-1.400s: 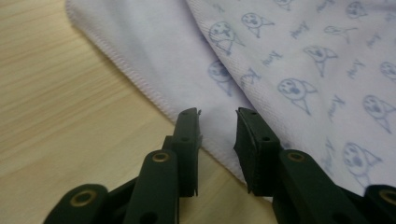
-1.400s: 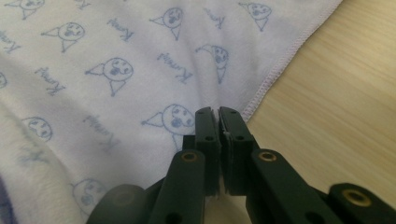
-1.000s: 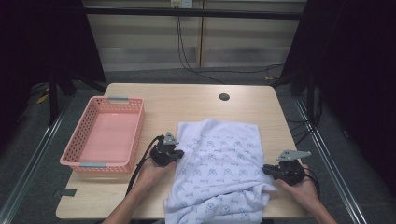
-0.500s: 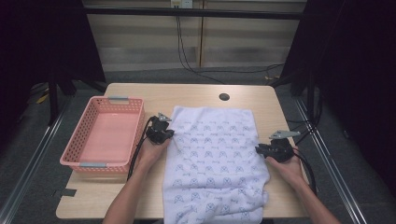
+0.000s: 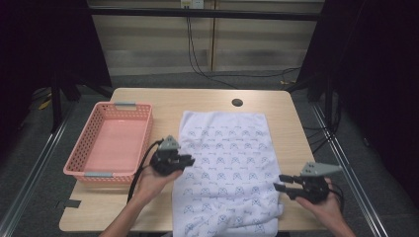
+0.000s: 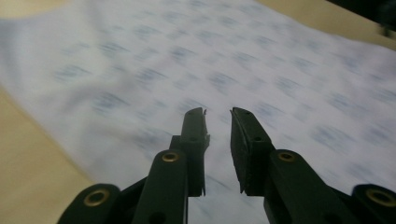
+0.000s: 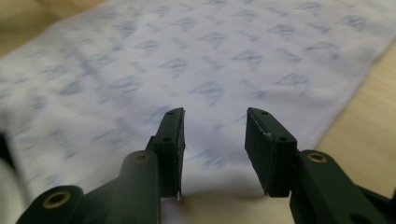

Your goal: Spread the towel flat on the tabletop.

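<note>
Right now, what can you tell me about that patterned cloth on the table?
The cloth is white, thin-looking fabric printed with small blue motifs. It lies spread nearly flat on the wooden table, right of the pink basket, its near edge slightly rumpled at the table's front. Neither tool grips it.

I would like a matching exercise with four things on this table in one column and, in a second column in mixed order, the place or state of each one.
Things:
1. pink basket
2. patterned cloth
3. left gripper
4. dark round hole

Places or states:
A. in the tabletop, near the far edge
B. spread flat in the middle
C. at the cloth's left edge, nothing between its open jaws
D. on the table's left side

Pairs: 1-D, 2-B, 3-C, 4-A
</note>
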### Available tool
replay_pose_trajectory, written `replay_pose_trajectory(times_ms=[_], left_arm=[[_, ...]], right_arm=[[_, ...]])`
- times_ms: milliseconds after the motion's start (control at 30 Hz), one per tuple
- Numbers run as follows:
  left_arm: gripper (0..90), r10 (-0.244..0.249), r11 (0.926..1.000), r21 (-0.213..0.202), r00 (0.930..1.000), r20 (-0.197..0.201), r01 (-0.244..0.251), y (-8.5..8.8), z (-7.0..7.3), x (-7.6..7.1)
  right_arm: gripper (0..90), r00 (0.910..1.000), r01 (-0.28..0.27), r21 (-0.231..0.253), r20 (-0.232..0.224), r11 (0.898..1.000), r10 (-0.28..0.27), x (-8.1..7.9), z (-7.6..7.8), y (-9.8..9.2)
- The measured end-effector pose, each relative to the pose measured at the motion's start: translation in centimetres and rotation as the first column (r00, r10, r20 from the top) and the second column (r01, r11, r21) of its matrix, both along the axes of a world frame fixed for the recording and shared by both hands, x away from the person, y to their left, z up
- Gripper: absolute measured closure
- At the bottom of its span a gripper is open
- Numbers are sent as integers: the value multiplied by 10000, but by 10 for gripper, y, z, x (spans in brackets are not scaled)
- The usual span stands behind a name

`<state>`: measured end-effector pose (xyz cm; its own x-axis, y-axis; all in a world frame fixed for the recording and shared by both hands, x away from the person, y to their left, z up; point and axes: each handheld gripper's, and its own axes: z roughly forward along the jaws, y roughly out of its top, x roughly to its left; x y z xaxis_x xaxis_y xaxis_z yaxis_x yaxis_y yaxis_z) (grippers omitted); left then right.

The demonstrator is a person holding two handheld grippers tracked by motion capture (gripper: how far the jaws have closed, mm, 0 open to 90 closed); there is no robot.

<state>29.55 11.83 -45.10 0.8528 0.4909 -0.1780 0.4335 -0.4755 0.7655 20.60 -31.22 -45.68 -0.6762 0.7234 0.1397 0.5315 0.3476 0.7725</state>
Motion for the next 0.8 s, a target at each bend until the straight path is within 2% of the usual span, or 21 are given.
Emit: replay_pose_trajectory(times_ms=[33, 67, 167, 200, 233, 267, 300, 333, 367, 400, 433, 467, 500, 533, 600, 633, 667, 700, 733, 767, 800], left_arm=[[760, -408, 9990, 180, 9991, -67, 410, 2, -4, -19], [760, -640, 9977, 193, 9975, -284, 645, 5, -8, -31], [728, -1054, 9943, 78, 9896, -977, 1066, 11, -22, -52], [685, -1042, 9939, 253, 9897, -987, 1071, 11, -28, -57], [665, -1171, 9894, 750, 9886, -945, 1243, 10, -34, -62], [644, -1171, 9894, 750, 9886, -945, 1243, 10, -34, -62], [632, -1519, 9855, 595, 9824, -1083, 1589, 7, -35, -62], [632, -1720, 9817, 635, 9790, -1096, 1795, 6, -37, -63], [632, -1618, 9794, 1051, 9812, -1049, 1727, 3, -41, -64], [639, -1618, 9794, 1051, 9812, -1049, 1727, 3, -41, -64], [644, -1574, 9807, 987, 9807, -1157, 1691, 3, -41, -62], [665, -1574, 9807, 987, 9807, -1157, 1691, 3, -41, -62], [665, -1510, 9810, 1065, 9828, -1063, 1622, 4, -42, -62], [719, -1378, 9827, 1109, 9856, -983, 1484, 5, -42, -63], [799, -1266, 9796, 1467, 9888, -787, 1371, 6, -40, -67], [871, -1441, 9734, 1697, 9873, -673, 1537, 7, -39, -70], [878, -1328, 9766, 1596, 9881, -779, 1439, 8, -39, -71], [885, -1341, 9752, 1656, 9871, -873, 1471, 9, -39, -72], [886, -1341, 9752, 1656, 9871, -873, 1471, 9, -39, -72], [886, -1372, 9727, 1747, 9858, -972, 1526, 10, -38, -74], [886, -1404, 9721, 1736, 9840, -1094, 1580, 10, -37, -75]], right_arm=[[585, 9999, -161, 102, 18, 9998, 160, -11, 2, 2], [577, 9993, -379, 174, -31, 9991, 380, -22, 3, 5], [519, 9933, -1117, 84, -303, 9937, 1119, -34, -2, 17], [483, 9875, -1505, -212, -511, 9884, 1493, -31, -8, 26], [464, 9856, -1586, -404, -657, 9865, 1558, -28, -13, 30], [464, 9856, -1586, -404, -657, 9865, 1558, -28, -13, 30], [456, 9796, -1823, -753, -997, 9804, 1745, -19, -23, 36], [458, 9804, -1785, -1157, -1054, 9771, 1666, -15, -28, 39], [468, 9777, -1908, -1206, -1123, 9742, 1776, -13, -30, 41], [468, 9777, -1908, -1206, -1123, 9742, 1776, -13, -30, 41], [582, 9807, -1757, -1464, -1127, 9735, 1600, -10, -31, 42], [582, 9807, -1757, -1464, -1127, 9735, 1600, -10, -31, 42], [635, 9811, -1771, -1571, -1060, 9716, 1617, -9, -31, 41], [688, 9795, -1811, -1680, -1186, 9690, 1626, -9, -30, 40], [760, 9726, -2042, -1576, -1443, 9662, 1820, -11, -29, 34], [784, 9629, -2353, -1524, -1711, 9599, 2089, -17, -27, 30], [794, 9578, -2503, -1531, -1829, 9560, 2215, -22, -26, 29], [796, 9510, -2721, -1506, -1925, 9504, 2418, -25, -25, 28], [796, 9510, -2721, -1506, -1925, 9504, 2418, -25, -25, 28], [797, 9435, -2932, -1447, -2031, 9450, 2617, -29, -24, 29], [797, 9317, -3251, -1383, -2166, 9355, 2917, -33, -23, 32]])
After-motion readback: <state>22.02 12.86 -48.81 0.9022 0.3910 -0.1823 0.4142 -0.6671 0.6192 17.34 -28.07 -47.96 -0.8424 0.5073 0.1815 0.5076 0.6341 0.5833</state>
